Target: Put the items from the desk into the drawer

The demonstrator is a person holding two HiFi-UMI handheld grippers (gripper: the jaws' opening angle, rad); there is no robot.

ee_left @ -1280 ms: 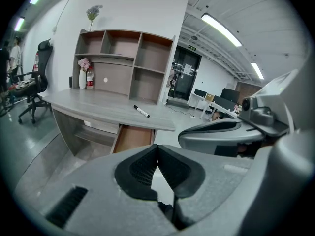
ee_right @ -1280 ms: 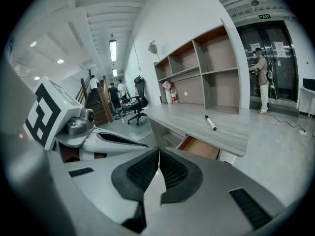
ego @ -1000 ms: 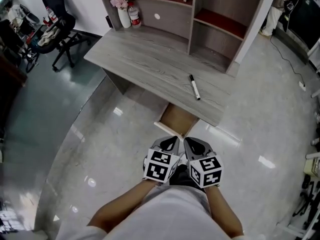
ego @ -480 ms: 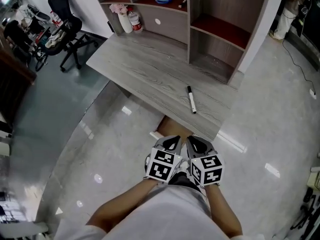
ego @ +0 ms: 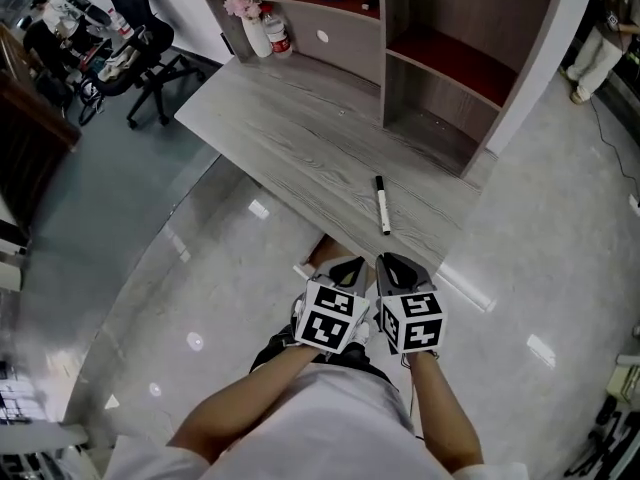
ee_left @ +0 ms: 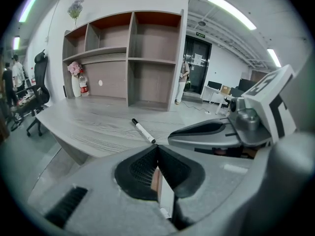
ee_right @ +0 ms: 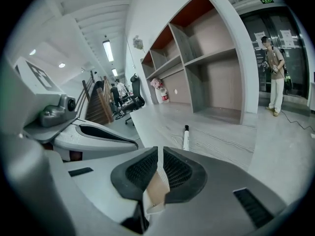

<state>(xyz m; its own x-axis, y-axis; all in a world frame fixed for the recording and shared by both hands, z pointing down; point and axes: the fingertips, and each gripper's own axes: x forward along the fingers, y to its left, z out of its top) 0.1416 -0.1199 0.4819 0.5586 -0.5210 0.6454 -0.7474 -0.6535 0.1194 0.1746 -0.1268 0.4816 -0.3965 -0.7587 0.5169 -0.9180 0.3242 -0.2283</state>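
Note:
A white marker with a black cap (ego: 381, 205) lies on the grey wooden desk (ego: 290, 128), near its front edge. It also shows in the left gripper view, marker (ee_left: 143, 131), and in the right gripper view, marker (ee_right: 186, 137). Below the desk edge a drawer (ego: 318, 254) stands partly pulled out, mostly hidden by the grippers. My left gripper (ego: 349, 265) and right gripper (ego: 392, 262) are held side by side just in front of the desk edge, above the drawer. Both are shut with nothing in them: left gripper (ee_left: 157, 147), right gripper (ee_right: 160, 149).
A shelf unit (ego: 440, 58) stands on the desk's back right. A vase of flowers (ego: 247, 26) and a bottle (ego: 277, 34) stand at the far left corner. An office chair (ego: 140, 53) stands left. A person (ego: 598, 48) stands far right on the glossy floor.
Both grippers have moved forward to the desk's front edge and now cover more of the open drawer. The marker has not moved; both grippers stay shut.

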